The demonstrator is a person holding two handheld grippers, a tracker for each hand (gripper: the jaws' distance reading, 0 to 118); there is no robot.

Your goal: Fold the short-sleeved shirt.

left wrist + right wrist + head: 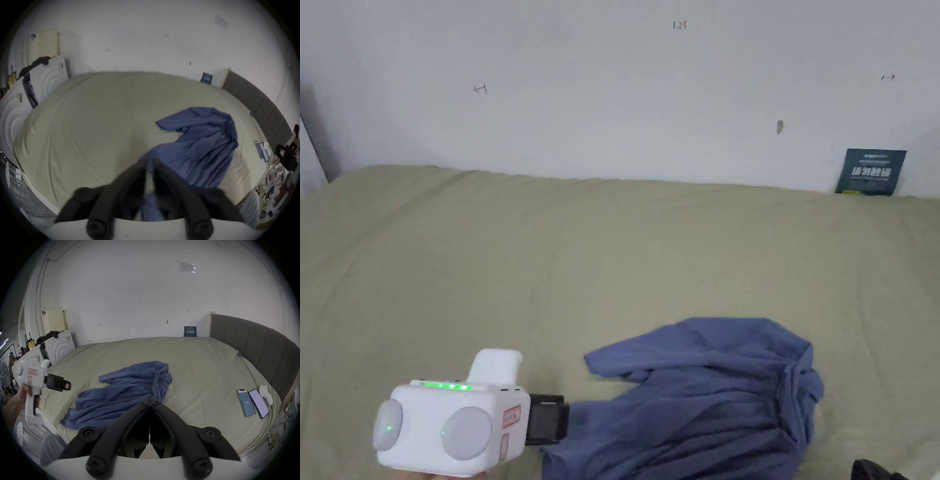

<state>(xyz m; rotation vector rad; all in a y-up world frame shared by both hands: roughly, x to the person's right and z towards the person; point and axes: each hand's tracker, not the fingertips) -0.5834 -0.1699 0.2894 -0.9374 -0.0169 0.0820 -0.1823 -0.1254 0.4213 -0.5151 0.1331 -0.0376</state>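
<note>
two grippers: left gripper (65, 385) near the shirt's edge, jaws look closed on nothing; right gripper (150, 400) jaws closed, empty.
shirt: blue short-sleeved shirt (700, 400) crumpled on the bed (487, 262).
step: open, pinch the hem corners, spread flat first.

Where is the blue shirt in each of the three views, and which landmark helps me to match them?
Head view: the shirt lies crumpled at lower right on the bed.
Left gripper view: right of centre, above the fingers.
Right gripper view: centre-left, above the fingers.
Shared landmark: the dark card against the wall, at the bed's far edge.
</note>
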